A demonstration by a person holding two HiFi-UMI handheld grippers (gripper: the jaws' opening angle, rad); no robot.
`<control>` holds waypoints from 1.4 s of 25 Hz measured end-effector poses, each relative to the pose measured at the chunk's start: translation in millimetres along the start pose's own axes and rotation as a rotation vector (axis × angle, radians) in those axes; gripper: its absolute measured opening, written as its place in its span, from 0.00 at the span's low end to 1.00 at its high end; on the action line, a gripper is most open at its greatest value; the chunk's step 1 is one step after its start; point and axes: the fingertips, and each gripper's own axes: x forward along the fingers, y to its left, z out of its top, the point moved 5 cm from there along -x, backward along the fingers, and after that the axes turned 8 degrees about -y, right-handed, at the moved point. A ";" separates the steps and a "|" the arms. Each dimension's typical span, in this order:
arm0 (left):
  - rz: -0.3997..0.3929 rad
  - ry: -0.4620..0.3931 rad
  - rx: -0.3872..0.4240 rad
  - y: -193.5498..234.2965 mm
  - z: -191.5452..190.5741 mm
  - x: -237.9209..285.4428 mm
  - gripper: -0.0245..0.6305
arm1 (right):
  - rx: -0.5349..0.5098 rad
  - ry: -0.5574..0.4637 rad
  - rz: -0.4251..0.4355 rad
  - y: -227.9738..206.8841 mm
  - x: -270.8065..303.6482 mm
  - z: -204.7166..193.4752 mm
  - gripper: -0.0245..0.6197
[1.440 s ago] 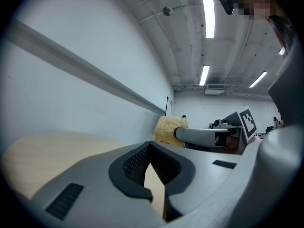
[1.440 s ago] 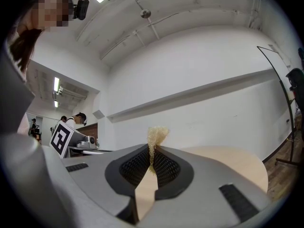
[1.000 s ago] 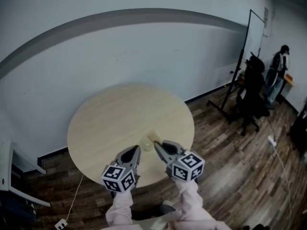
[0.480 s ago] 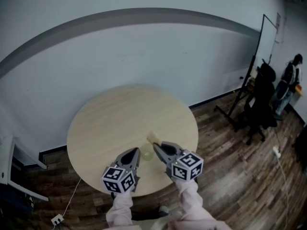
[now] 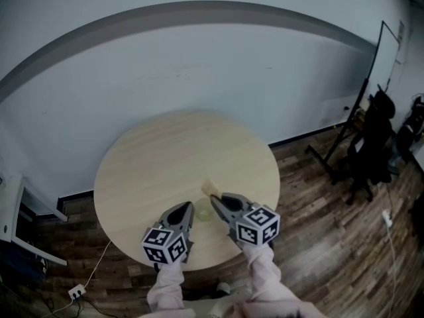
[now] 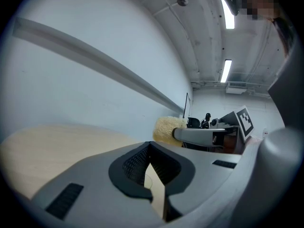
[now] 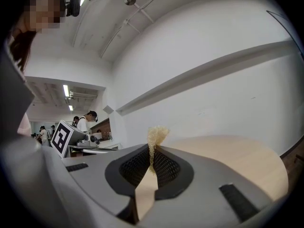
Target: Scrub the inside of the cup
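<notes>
On my left, the left gripper (image 5: 188,209) reaches level over the near part of the round wooden table (image 5: 152,158). Its jaws are shut, and a small clear cup (image 5: 202,208) sits tight against the right side of their tip. In the left gripper view a faint clear edge of the cup (image 6: 148,182) shows in the slit between the shut jaws of the left gripper (image 6: 149,146). The right gripper (image 5: 216,201) is shut on a pale yellow sponge (image 5: 209,189), which sticks out past its tip just above the cup. The pinched sponge (image 7: 156,133) also shows in the right gripper view and from the left (image 6: 167,129).
A black office chair (image 5: 371,144) and a tall black stand (image 5: 374,78) are at the right by the wall. A white desk edge (image 5: 13,217) is at far left. A power strip (image 5: 77,290) with its cable lies on the wooden floor.
Both grippers have moved together a little over the table, keeping cup and sponge between their tips. The head view has swung, so the chair and the people at right slid towards the edge.
</notes>
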 end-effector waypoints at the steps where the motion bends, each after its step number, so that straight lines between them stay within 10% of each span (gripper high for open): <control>1: 0.006 0.000 -0.001 0.9 -1.4 0.6 0.03 | 0.002 0.006 0.004 -1.2 0.9 -1.2 0.08; 35: -0.073 0.279 -0.003 47.6 -106.3 17.8 0.07 | 0.055 0.199 0.041 -37.0 50.4 -39.9 0.08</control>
